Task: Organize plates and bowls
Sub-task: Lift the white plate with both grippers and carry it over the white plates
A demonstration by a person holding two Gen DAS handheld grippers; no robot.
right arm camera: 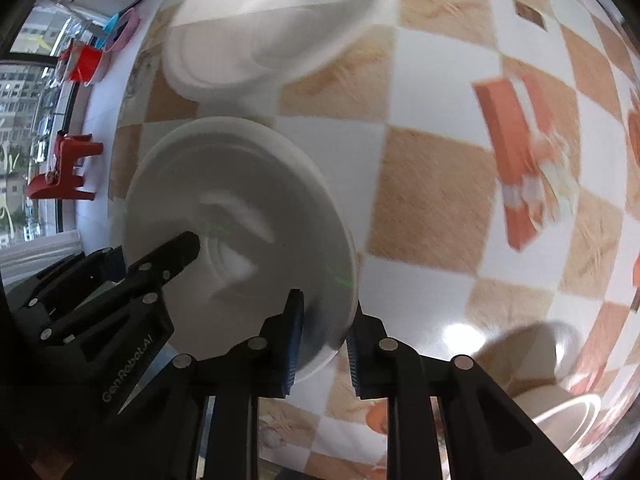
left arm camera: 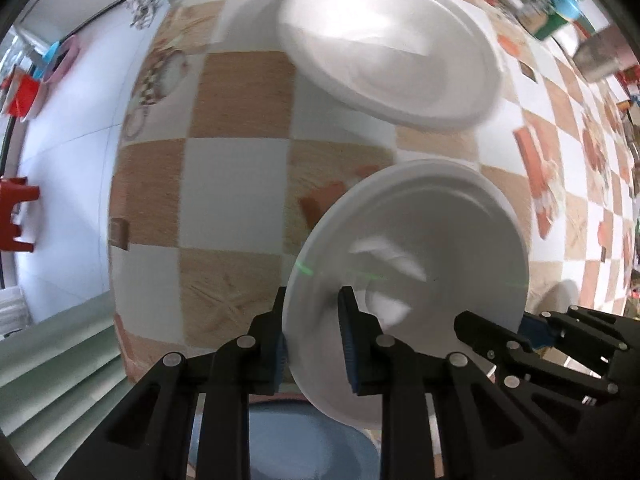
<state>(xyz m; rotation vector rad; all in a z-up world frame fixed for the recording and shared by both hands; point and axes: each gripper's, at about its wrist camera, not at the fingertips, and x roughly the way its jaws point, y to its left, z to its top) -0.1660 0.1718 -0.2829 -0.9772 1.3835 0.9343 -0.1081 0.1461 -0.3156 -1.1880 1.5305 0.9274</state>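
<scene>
Left gripper: your left gripper (left arm camera: 312, 340) is clamped on the near-left rim of the white plate (left arm camera: 420, 264); one blue-padded finger (left arm camera: 348, 344) sits inside the dish, the other outside the rim.

Right gripper: your right gripper (right arm camera: 324, 344) straddles the opposite edge of the same white plate (right arm camera: 240, 220), its inner pad against the rim. I cannot tell whether the outer finger touches or merely stands by the edge.

Plate in hand: it is held between both grippers, tilted, lifted off the checkered tablecloth (left arm camera: 240, 128).

Step in hand: by my reading, you are carrying this plate toward a stack, with both hands sharing the load. Both views are blurred, so fine contact is hard to judge.

Second plate: a second white plate (left arm camera: 392, 52) lies further out on the cloth, apart from the one you hold; the right wrist view shows it too (right arm camera: 276, 28).

Other dishes: a blue dish (left arm camera: 304, 448) sits just below your left gripper, and a bowl (right arm camera: 560, 420) rests at the right edge of the right wrist view.

Next move: you likely need to level the plate, centre it over the second plate, lower it, then let go with one gripper at a time.

Risk: with the plate tilted, it could pivot if only one grip holds.
</scene>
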